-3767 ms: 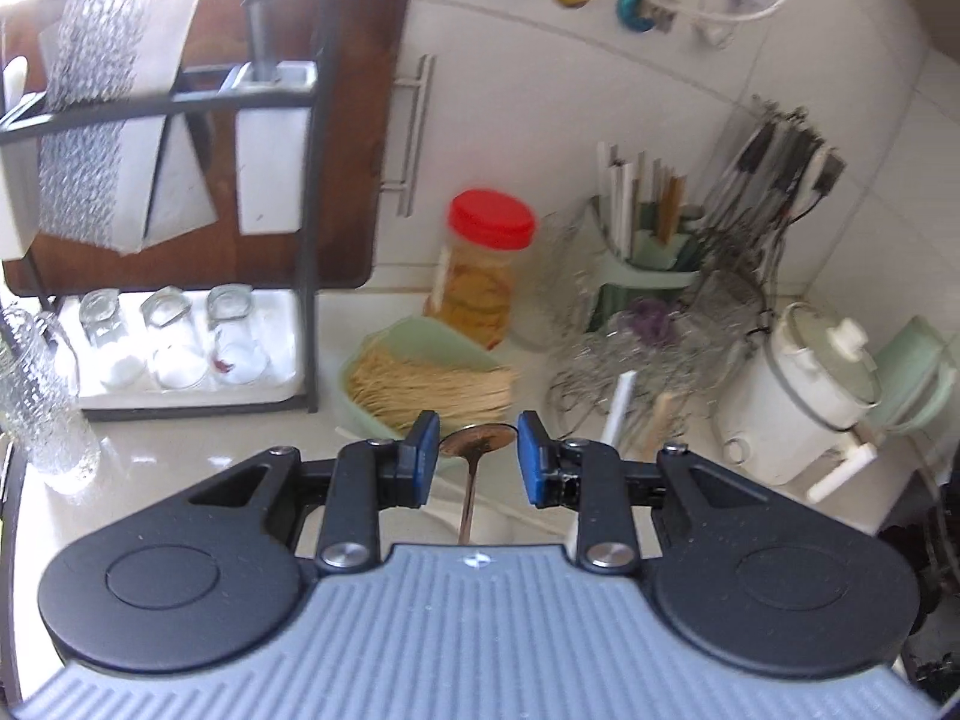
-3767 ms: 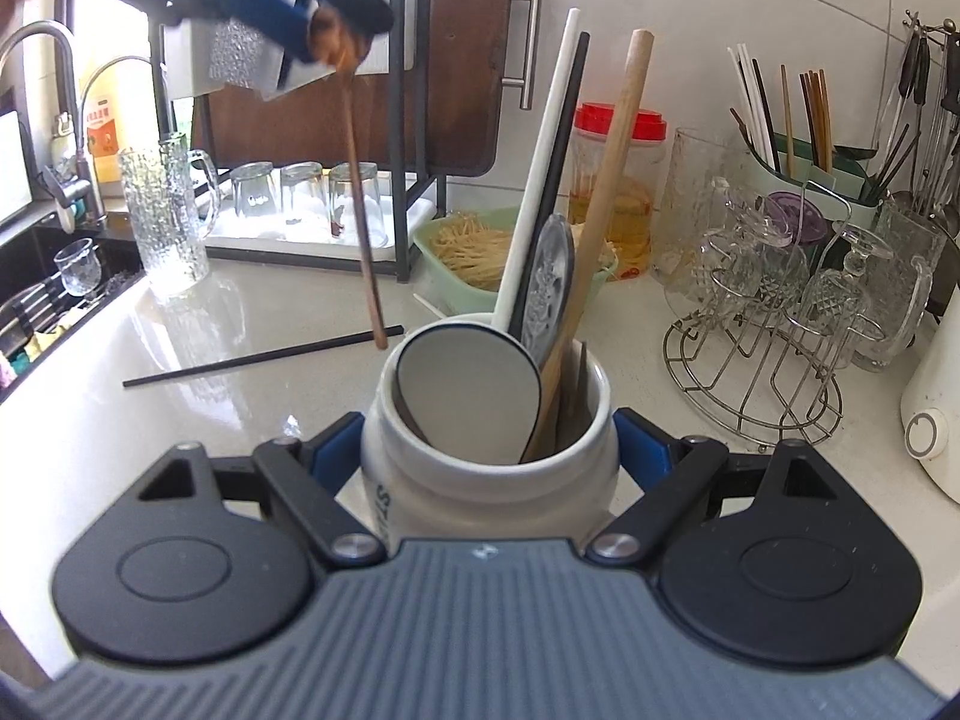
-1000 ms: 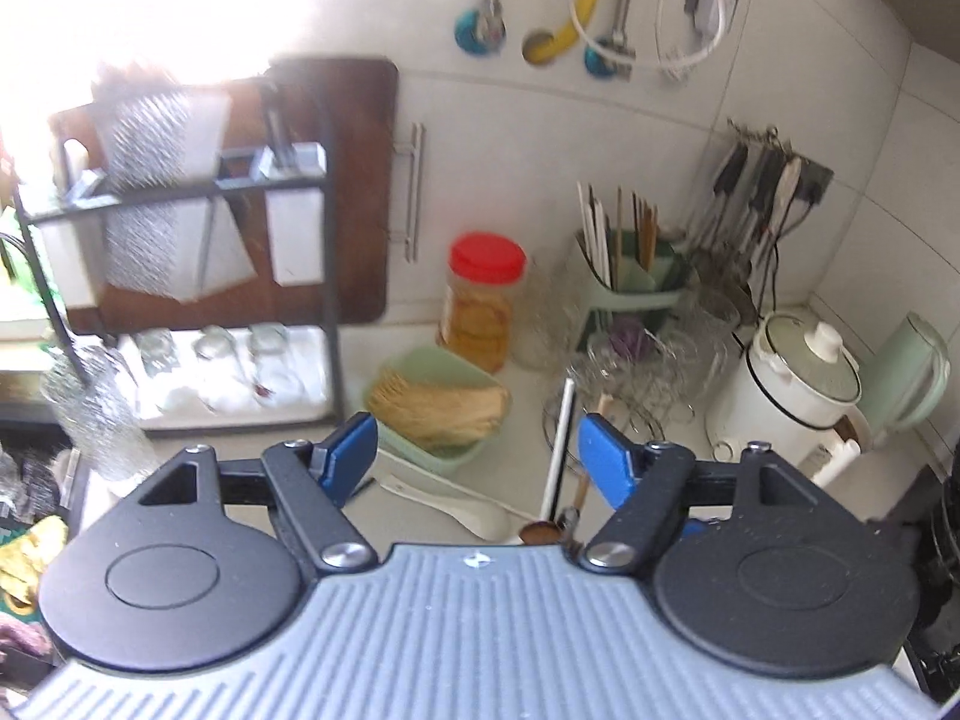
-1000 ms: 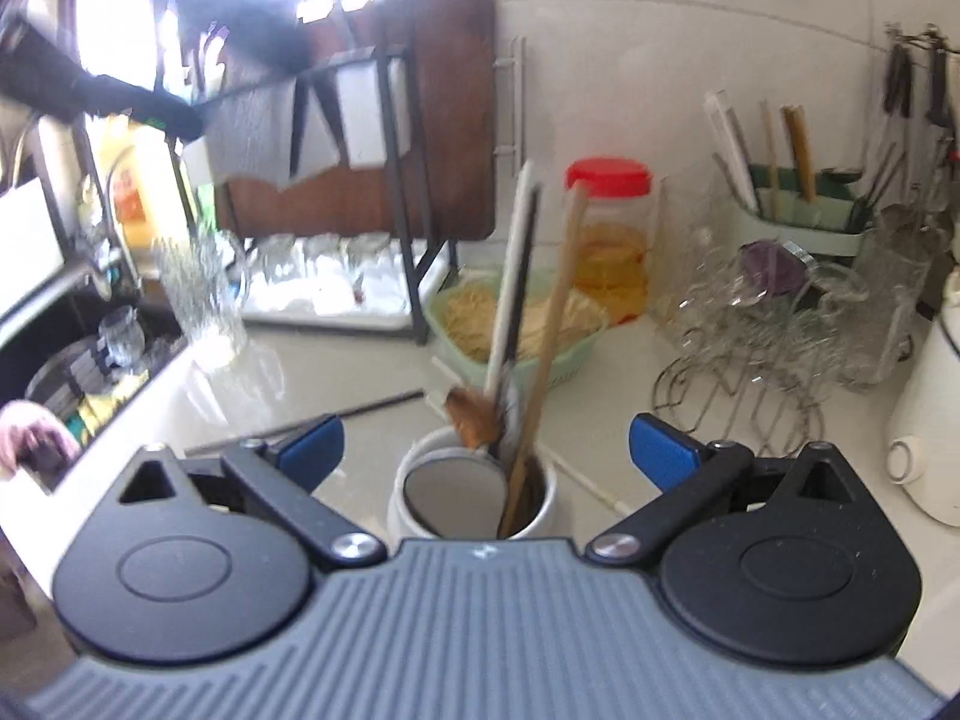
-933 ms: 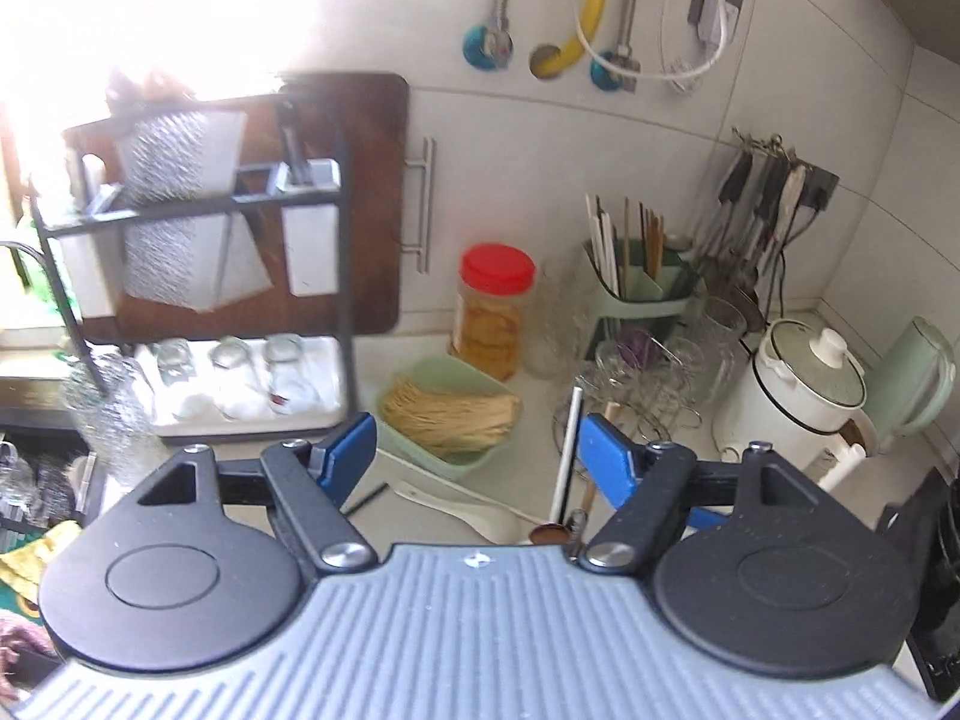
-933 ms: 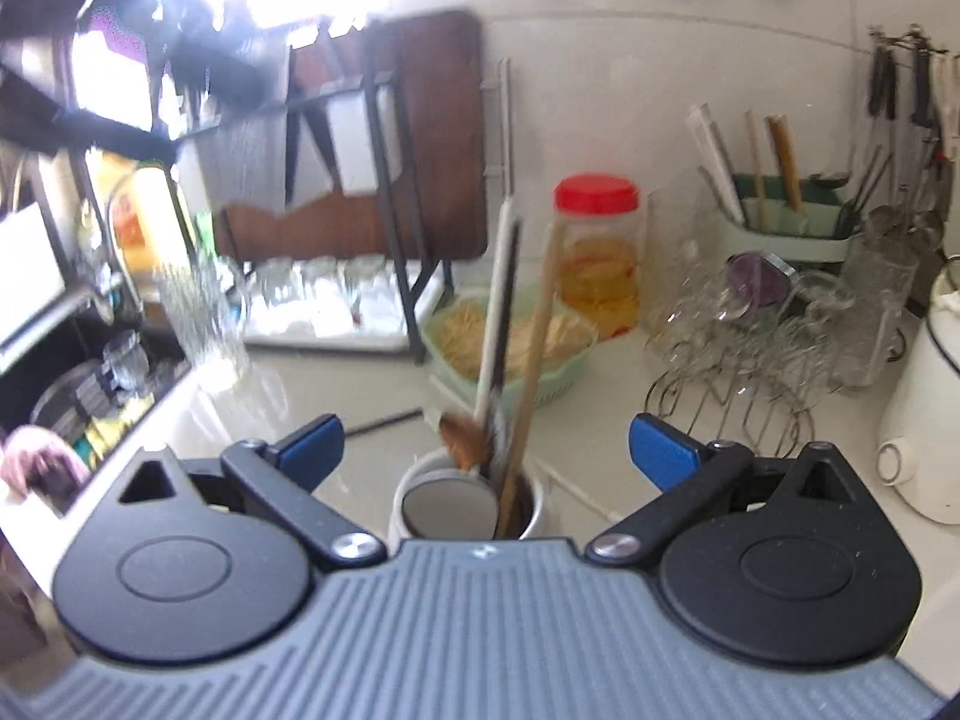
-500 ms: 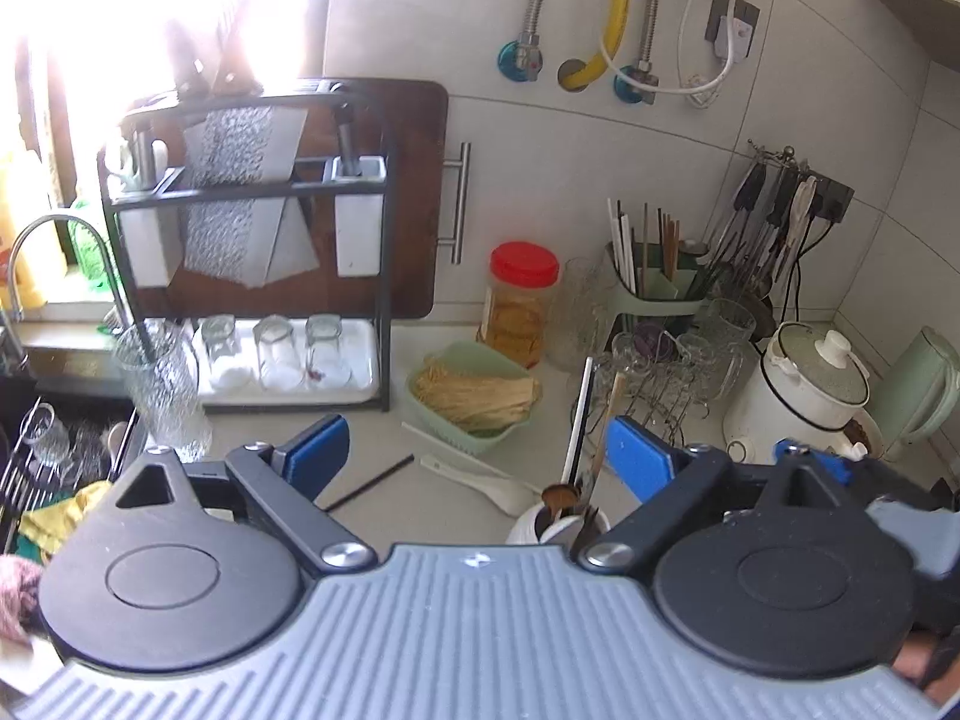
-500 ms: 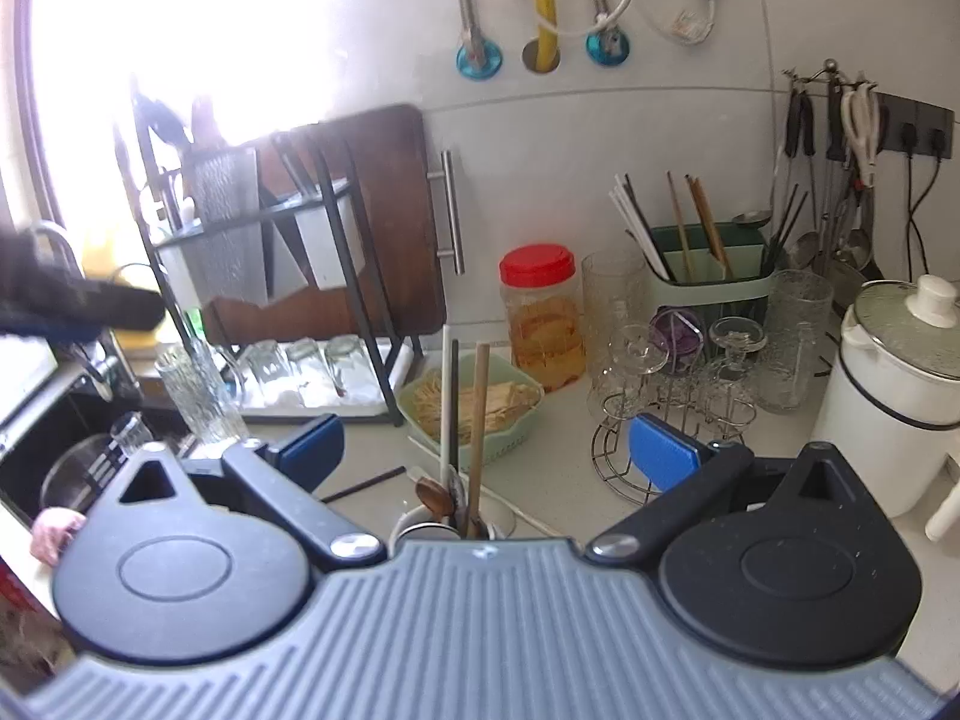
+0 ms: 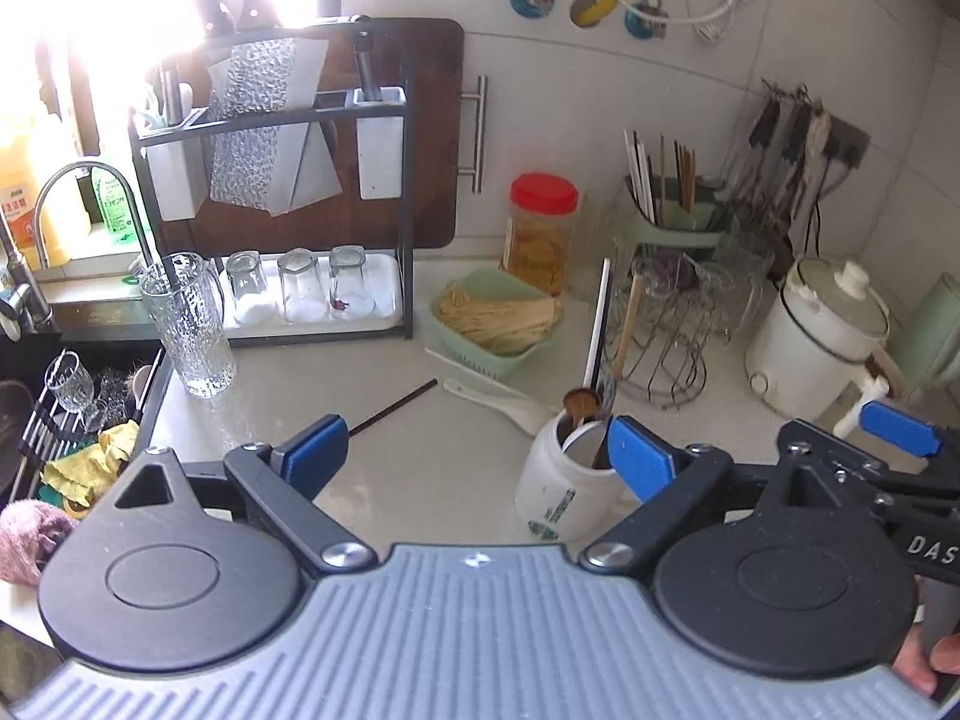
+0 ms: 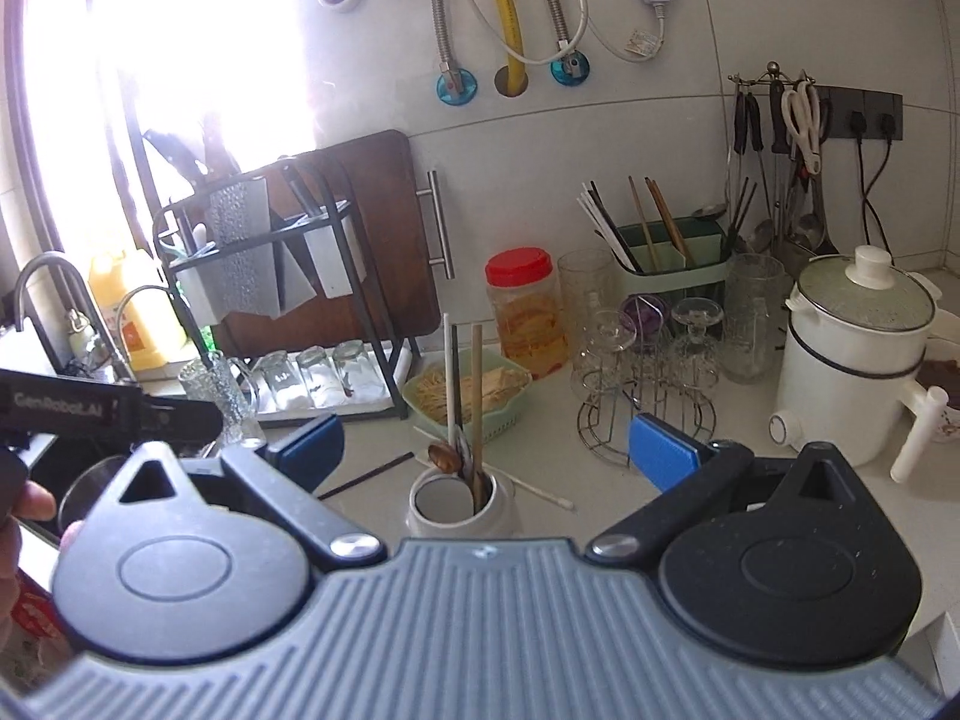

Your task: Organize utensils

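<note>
Now, sink side: the left gripper (image 9: 477, 450) is wide open and holds nothing; its jaws have just been opening and only bare counter (image 9: 432, 480) shows between them.
Black chopstick (image 9: 393, 408): lies flat on the counter ahead of the left gripper, just beyond its left pad, long axis slanting up to the right, towards the green noodle basket (image 9: 498, 324).
White spoon (image 9: 498, 399): lies flat to the right of the chopstick, bowl end near the jar, handle running back up to the left.
White utensil jar (image 9: 564, 492): stands upright by the left gripper's right pad and already holds several long handles and a brown spoon (image 9: 581, 401).
Right gripper (image 10: 486, 450): wide open and empty, raised behind the jar, which shows low between its pads.
Nearer hand: by my judgement the left, since both loose pieces lie directly before it.
Likely approach: forward and down, jaws set across the chopstick's slant.
</note>
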Motion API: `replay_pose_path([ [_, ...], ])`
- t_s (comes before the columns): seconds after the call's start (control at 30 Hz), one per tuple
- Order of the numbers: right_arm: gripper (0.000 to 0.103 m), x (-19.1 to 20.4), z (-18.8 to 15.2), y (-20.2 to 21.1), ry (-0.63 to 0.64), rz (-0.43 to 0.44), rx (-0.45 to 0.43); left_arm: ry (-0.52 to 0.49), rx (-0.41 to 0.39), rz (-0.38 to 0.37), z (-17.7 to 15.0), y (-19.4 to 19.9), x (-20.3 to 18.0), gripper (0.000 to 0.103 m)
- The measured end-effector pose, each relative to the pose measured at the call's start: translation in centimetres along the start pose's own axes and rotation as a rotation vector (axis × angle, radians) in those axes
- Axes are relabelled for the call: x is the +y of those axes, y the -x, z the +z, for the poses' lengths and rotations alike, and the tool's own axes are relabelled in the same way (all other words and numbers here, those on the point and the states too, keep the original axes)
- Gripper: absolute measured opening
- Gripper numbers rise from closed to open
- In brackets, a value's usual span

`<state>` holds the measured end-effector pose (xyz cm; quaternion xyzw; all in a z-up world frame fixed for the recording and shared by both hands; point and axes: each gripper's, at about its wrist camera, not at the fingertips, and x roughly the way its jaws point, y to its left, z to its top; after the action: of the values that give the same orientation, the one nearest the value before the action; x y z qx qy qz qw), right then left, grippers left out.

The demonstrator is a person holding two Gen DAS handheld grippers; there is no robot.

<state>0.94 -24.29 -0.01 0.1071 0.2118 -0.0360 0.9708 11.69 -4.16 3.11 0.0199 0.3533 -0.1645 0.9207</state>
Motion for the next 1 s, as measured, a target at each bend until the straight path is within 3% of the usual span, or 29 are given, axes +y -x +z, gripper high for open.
replay_pose_path([
  [0.17, 0.103, 0.3, -0.9, 1.1, -0.005, -0.006, 0.000, -0.001, -0.017, 0.021, -0.1, 0.5, 1.1, 0.096],
  [0.47, 0.103, 1.3, -2.0, 2.1, -0.040, -0.057, 0.001, 0.004, 0.015, -0.005, -1.9, 0.9, 2.3, 0.096],
  [1.0, 0.103, 2.8, -4.8, 3.5, 0.024, -0.036, 0.054, 0.071, 0.041, -0.010, -6.4, 2.3, 2.3, 0.096],
])
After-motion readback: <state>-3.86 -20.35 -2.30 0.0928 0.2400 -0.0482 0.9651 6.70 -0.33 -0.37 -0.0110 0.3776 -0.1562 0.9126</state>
